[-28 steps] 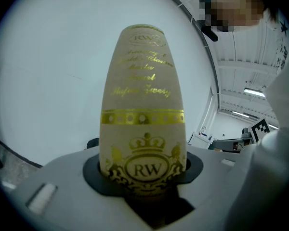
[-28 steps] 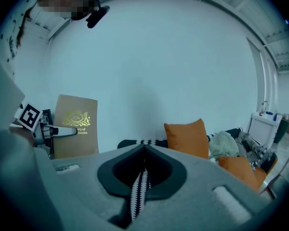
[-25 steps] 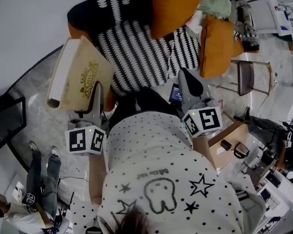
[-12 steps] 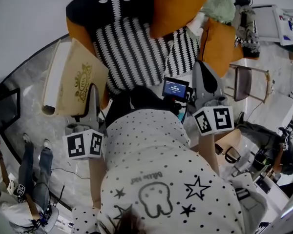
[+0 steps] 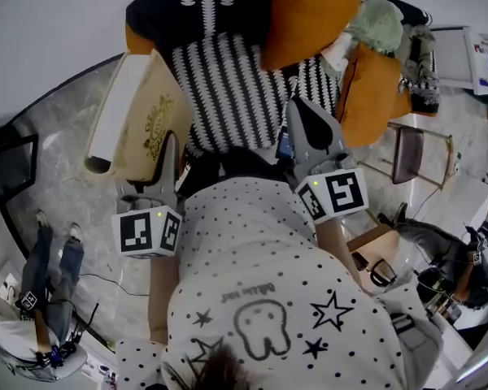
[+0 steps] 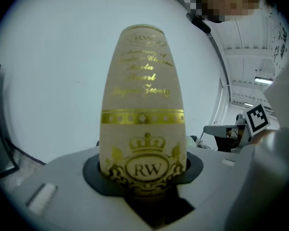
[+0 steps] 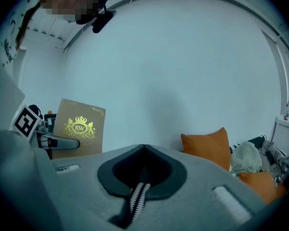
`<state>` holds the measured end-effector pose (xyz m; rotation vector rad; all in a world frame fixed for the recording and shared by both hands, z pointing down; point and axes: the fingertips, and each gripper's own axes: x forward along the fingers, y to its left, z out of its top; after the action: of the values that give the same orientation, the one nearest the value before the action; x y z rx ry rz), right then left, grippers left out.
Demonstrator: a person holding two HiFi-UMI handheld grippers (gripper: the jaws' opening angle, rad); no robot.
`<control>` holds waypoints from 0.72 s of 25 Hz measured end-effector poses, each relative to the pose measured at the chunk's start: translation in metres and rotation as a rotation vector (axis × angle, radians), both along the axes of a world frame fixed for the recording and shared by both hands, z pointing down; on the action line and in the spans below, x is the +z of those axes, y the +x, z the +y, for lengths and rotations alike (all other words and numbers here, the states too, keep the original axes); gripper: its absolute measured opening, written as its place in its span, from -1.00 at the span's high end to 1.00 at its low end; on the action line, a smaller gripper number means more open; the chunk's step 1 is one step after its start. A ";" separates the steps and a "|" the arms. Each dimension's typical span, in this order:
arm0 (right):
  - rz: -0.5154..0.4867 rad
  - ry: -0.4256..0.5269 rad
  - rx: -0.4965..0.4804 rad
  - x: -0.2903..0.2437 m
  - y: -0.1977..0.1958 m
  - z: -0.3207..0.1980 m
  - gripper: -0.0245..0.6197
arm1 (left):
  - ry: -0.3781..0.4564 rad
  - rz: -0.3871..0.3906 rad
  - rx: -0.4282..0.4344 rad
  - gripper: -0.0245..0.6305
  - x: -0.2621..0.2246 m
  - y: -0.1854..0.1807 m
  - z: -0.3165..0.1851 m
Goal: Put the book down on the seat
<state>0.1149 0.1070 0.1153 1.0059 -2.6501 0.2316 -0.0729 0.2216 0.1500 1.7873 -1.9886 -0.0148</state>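
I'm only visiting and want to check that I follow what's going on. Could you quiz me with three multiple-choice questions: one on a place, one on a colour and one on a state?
1. Where is the book?
A) flat on the seat
B) held up, left of the seat
C) on the floor

2. What colour are the cushions?
A) orange
B) blue
C) pink

3. How is the right gripper?
A) clamped on the book
B) shut and empty
C) holding a cushion

Answers:
1. B: the left gripper clamps it upright, clear of the striped seat.
2. A: both cushions are orange.
3. B: its jaws meet with nothing between them.
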 end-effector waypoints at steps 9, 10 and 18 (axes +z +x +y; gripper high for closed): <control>-0.003 -0.030 -0.077 0.008 -0.008 0.018 0.92 | -0.033 0.012 -0.024 0.21 0.007 0.005 0.008; -0.002 -0.031 -0.075 0.009 -0.005 0.018 0.92 | -0.042 0.016 -0.025 0.21 0.009 0.007 0.009; -0.002 -0.028 -0.066 0.010 0.009 0.017 0.92 | -0.116 0.055 0.035 0.21 0.020 0.012 0.012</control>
<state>0.1238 0.1237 0.1255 0.9081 -2.6691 0.2544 -0.0605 0.2335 0.1698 1.7289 -1.8801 0.0605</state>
